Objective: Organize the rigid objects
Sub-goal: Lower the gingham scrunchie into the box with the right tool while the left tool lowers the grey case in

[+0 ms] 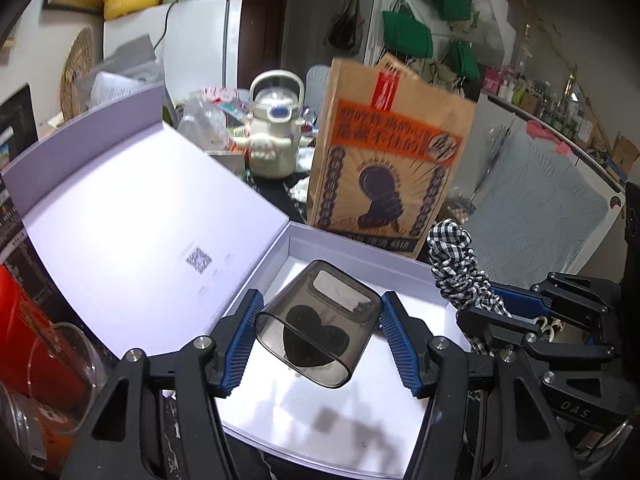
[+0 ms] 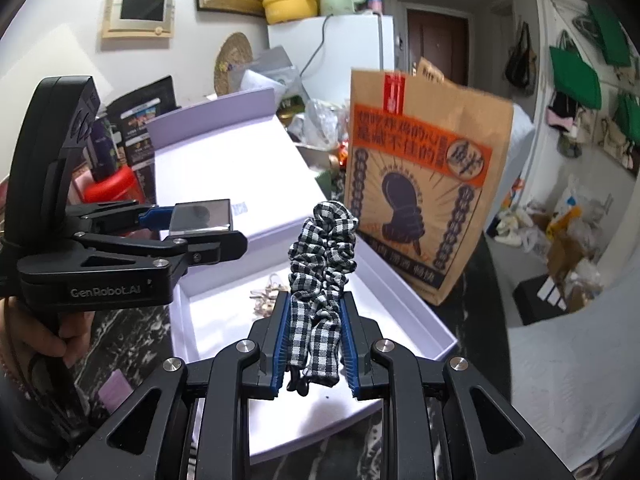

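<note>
L gripper clamped on a smoky see-through container w/ a black heart on it, blue pads pressing both its sides; it's held tilted above the white tray of the open box. R gripper closed on a black-and-white checked scrunchie, fabric bunched upright between its pads, also above the tray. In the right wrist view, L gripper sits at 9 o'clock w/ a hand under it; small tan rubber bands lie on the tray floor near its back-left corner. Box lid stands open at 10 o'clock, QR code printed inside. Just behind the box at 12–1 o'clock: brown paper bag, upright. Farther back at 11–12: cream cartoon kettle, then white fridge.
</note>
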`<state>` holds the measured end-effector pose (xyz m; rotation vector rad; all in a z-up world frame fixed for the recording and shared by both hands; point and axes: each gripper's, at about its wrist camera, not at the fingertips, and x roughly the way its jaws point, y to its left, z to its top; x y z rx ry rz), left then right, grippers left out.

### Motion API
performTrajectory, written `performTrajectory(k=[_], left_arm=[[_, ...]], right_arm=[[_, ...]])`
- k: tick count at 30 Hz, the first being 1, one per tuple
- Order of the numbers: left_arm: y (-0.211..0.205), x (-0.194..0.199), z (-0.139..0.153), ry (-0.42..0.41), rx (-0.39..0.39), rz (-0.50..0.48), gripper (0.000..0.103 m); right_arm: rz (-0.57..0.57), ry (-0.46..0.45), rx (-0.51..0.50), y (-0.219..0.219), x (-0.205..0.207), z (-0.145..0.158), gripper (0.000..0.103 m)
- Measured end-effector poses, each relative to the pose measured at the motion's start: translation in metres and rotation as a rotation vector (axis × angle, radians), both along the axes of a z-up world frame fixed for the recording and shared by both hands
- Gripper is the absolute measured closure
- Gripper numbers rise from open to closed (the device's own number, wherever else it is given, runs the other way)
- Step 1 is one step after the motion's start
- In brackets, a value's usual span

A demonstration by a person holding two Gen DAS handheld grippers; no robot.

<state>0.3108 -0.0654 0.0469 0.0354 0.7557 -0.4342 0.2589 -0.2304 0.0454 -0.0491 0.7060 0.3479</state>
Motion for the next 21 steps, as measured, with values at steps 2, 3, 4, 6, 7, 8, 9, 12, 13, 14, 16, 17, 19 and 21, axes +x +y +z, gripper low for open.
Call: performTrajectory(k=[2, 3, 4, 6, 7, 8, 9, 12, 13, 14, 16, 17, 19, 21], left_arm=[[0.000, 0.004, -0.008, 0.028, 0.003, -0.010, 0.043], [0.000, 0.007, -0.011, 0.040, 0.000, -0.012, 0.043], [0.001, 0.010, -0.015, 0.058, -0.001, -0.009, 0.043], [0.000, 0.013, -0.021, 0.075, 0.007, -0.009, 0.043], [0.000, 0.014, -0.024, 0.089, 0.007, -0.013, 0.043], [0.000, 0.015, -0.026, 0.099, 0.003, -0.017, 0.043], [-0.001, 0.016, -0.028, 0.113, -0.001, -0.021, 0.043], [-0.004, 0.019, -0.035, 0.142, -0.003, -0.027, 0.043], [-0.005, 0.020, -0.038, 0.157, -0.006, -0.030, 0.043], [-0.006, 0.020, -0.040, 0.168, -0.010, -0.032, 0.043], [-0.007, 0.022, -0.045, 0.196, -0.015, -0.038, 0.043], [-0.008, 0.023, -0.047, 0.205, -0.015, -0.039, 0.043], [-0.009, 0.024, -0.051, 0.218, -0.007, -0.041, 0.043], [-0.010, 0.024, -0.054, 0.228, 0.000, -0.046, 0.043]], right_arm=[[-0.006, 0.014, 0.001, 0.000, 0.005, -0.007, 0.080], [-0.010, 0.024, 0.002, 0.000, 0.009, -0.012, 0.080], [-0.011, 0.031, 0.002, 0.001, 0.012, -0.014, 0.080], [-0.010, 0.059, -0.004, 0.003, 0.018, -0.023, 0.080], [-0.003, 0.073, -0.010, 0.004, 0.020, -0.027, 0.080], [-0.001, 0.080, -0.009, 0.004, 0.021, -0.029, 0.080], [0.002, 0.094, -0.005, 0.005, 0.023, -0.033, 0.080], [0.009, 0.122, -0.017, 0.007, 0.026, -0.041, 0.080], [0.012, 0.127, -0.024, 0.008, 0.028, -0.042, 0.080], [0.016, 0.135, -0.030, 0.008, 0.030, -0.043, 0.080], [0.021, 0.151, -0.041, 0.009, 0.034, -0.045, 0.080], [0.022, 0.161, -0.048, 0.010, 0.036, -0.047, 0.080], [0.028, 0.186, -0.057, 0.010, 0.040, -0.053, 0.080], [0.037, 0.217, -0.057, 0.011, 0.044, -0.058, 0.080]])
